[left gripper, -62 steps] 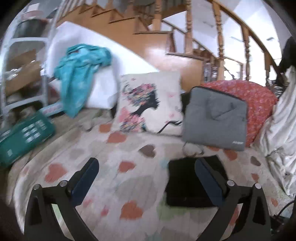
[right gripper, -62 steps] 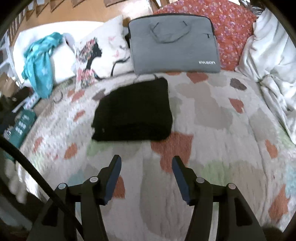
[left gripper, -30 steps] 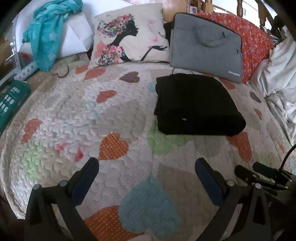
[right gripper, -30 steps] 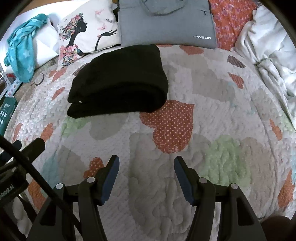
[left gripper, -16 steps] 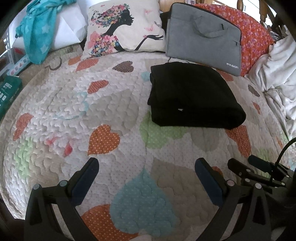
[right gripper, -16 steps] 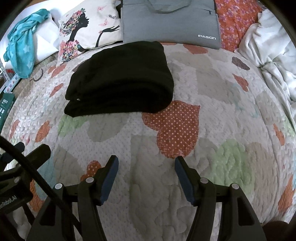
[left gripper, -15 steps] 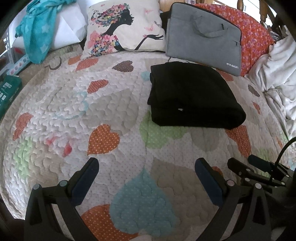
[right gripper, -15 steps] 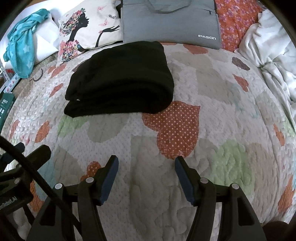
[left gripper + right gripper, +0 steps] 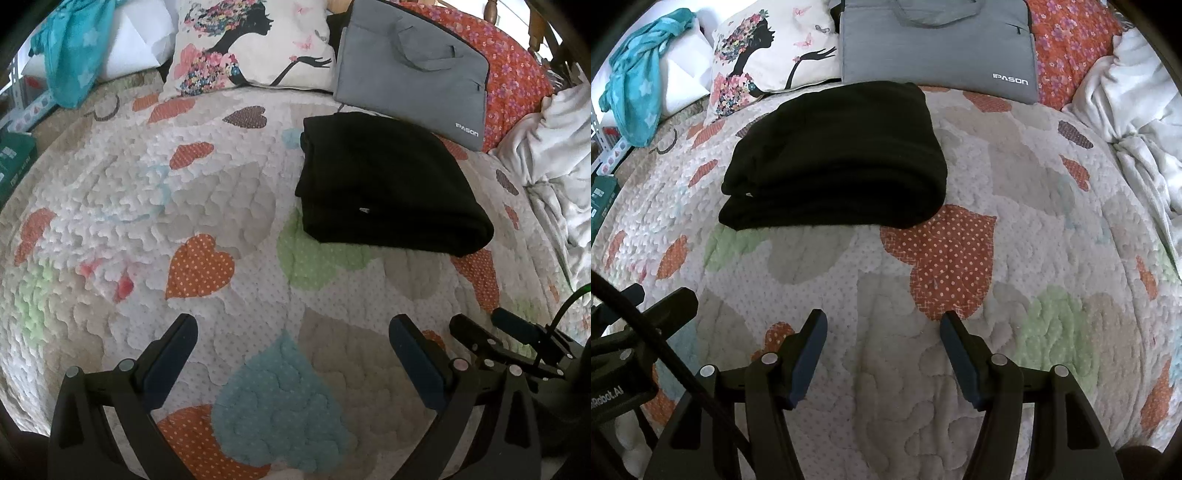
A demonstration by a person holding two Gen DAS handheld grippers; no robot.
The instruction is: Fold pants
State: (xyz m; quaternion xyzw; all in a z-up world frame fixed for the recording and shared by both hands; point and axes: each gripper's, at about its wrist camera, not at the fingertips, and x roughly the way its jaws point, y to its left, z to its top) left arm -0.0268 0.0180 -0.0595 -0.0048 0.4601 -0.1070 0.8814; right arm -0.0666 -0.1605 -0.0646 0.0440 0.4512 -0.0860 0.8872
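The black pants [image 9: 388, 181] lie folded into a thick rectangle on the heart-patterned quilt [image 9: 221, 229], toward the far side of the bed; they also show in the right wrist view [image 9: 834, 155]. My left gripper [image 9: 293, 332] is open and empty, held above the quilt near the bed's front edge, well short of the pants. My right gripper [image 9: 882, 325] is open and empty too, over the quilt in front of the pants. Part of the right gripper shows at the right edge of the left wrist view [image 9: 517, 343].
A grey laptop bag [image 9: 410, 66] leans just behind the pants. A printed cushion [image 9: 251, 44], a teal cloth [image 9: 74, 48] and a red floral pillow [image 9: 513, 70] line the back. A white blanket [image 9: 1137, 110] is bunched at the right. A green box [image 9: 11, 162] sits at the left.
Both grippers tilted down from the room toward the bed about two seconds ago. Over the last half second the views hardly move. The pants have stayed folded and still.
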